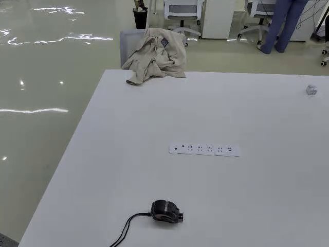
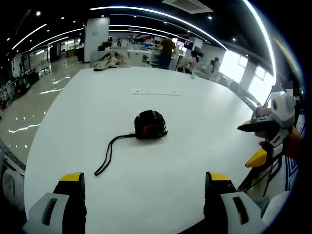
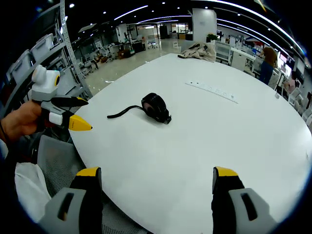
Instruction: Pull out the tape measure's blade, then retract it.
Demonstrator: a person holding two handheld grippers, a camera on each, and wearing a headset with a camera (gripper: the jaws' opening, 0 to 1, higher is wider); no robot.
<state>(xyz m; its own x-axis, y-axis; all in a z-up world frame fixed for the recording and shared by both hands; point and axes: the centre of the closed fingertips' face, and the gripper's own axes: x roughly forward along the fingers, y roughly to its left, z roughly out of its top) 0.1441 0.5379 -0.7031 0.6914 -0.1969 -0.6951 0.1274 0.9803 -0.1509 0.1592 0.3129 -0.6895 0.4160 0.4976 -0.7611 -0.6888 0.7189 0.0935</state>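
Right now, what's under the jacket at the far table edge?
A grey chair back shows under the jacket, whose hem lies on the white table. The rest of the chair is covered.

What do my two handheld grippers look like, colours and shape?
They match. The left gripper and right gripper each have two black jaws capped with yellow tips, set in pale grey moulded housings. Seen from the side, the jaws taper to yellow points on a white and black body.
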